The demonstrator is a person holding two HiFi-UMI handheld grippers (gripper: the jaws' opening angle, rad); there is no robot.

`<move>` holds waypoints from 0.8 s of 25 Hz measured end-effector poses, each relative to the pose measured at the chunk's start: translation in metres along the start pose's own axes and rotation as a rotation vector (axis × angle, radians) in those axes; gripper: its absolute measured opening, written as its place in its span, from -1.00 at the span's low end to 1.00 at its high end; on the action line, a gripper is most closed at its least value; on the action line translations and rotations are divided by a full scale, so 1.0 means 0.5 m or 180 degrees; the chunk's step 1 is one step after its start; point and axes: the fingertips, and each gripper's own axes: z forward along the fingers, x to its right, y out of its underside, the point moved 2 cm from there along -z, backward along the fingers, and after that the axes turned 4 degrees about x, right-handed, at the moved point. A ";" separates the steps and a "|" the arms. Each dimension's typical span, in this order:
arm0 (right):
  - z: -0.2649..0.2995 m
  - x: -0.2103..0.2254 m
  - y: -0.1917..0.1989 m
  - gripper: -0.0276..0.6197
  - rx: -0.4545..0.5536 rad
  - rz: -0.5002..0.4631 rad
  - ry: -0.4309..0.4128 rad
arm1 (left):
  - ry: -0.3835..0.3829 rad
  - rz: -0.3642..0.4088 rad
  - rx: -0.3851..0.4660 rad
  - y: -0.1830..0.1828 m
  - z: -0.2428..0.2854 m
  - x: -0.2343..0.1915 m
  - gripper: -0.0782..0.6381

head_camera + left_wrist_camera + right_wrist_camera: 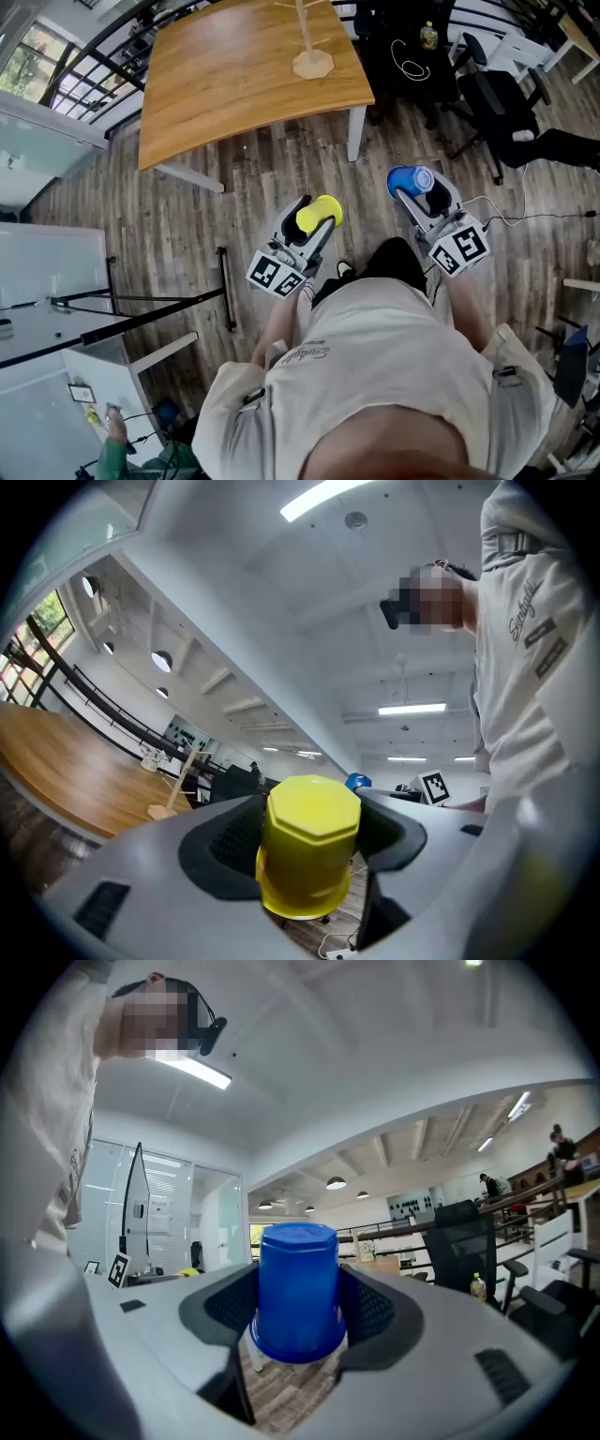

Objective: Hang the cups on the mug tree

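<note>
My left gripper (pixel 317 225) is shut on a yellow cup (pixel 319 213), which stands bottom-up between the pads (pixel 310 855). A blue cup (pixel 405 180) sits the same way in my right gripper (pixel 420 192), its jaws shut on it (pixel 298 1290). Both grippers hang in front of my waist, above the wood floor. The wooden mug tree (pixel 310 39) stands on the far right part of the wooden table (pixel 225 84), well ahead of both grippers; the left gripper view shows the mug tree (pixel 176 785) small in the distance.
Black office chairs (pixel 502 103) and a dark desk with a bottle (pixel 428 36) stand to the right of the table. A black stand's legs (pixel 150 305) lie on the floor at the left, next to white furniture (pixel 47 281). A cable (pixel 534 220) runs along the floor at the right.
</note>
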 end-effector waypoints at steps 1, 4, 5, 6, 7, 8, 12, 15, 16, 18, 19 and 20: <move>-0.008 0.008 0.009 -0.13 -0.0029 0.0033 0.0041 | 0.0040 -0.0024 -0.0031 0.010 0.011 0.004 0.02; -0.035 0.038 0.034 -0.13 -0.0106 0.0138 0.0149 | 0.0100 -0.0123 -0.0139 0.045 0.046 0.010 0.02; -0.041 0.052 0.039 -0.13 -0.0124 0.0163 0.0182 | 0.0111 -0.0153 -0.0174 0.056 0.061 0.011 0.02; -0.045 0.069 0.043 -0.13 -0.0138 0.0184 0.0214 | 0.0127 -0.0174 -0.0203 0.065 0.078 0.011 0.02; -0.046 0.088 0.048 -0.13 -0.0149 0.0204 0.0244 | 0.0151 -0.0183 -0.0227 0.070 0.097 0.010 0.02; -0.045 0.107 0.051 -0.13 -0.0156 0.0228 0.0273 | 0.0174 -0.0183 -0.0249 0.071 0.116 0.010 0.02; -0.021 0.180 0.044 -0.13 -0.0101 0.0243 0.0309 | 0.0223 -0.0196 -0.0328 0.066 0.194 -0.004 0.02; 0.014 0.238 0.040 -0.13 -0.0039 0.0221 0.0262 | 0.0288 -0.0179 -0.0382 0.068 0.267 -0.023 0.02; 0.025 0.257 0.042 -0.13 -0.0028 0.0243 0.0235 | 0.0313 -0.0165 -0.0384 0.068 0.292 -0.026 0.02; 0.047 0.296 0.047 -0.13 -0.0003 0.0290 0.0169 | 0.0346 -0.0134 -0.0367 0.068 0.341 -0.033 0.02; 0.058 0.316 0.047 -0.13 0.0017 0.0290 0.0138 | 0.0357 -0.0117 -0.0361 0.070 0.366 -0.038 0.02; 0.068 0.337 0.042 -0.12 0.0041 0.0259 0.0114 | 0.0367 -0.0102 -0.0362 0.074 0.390 -0.044 0.02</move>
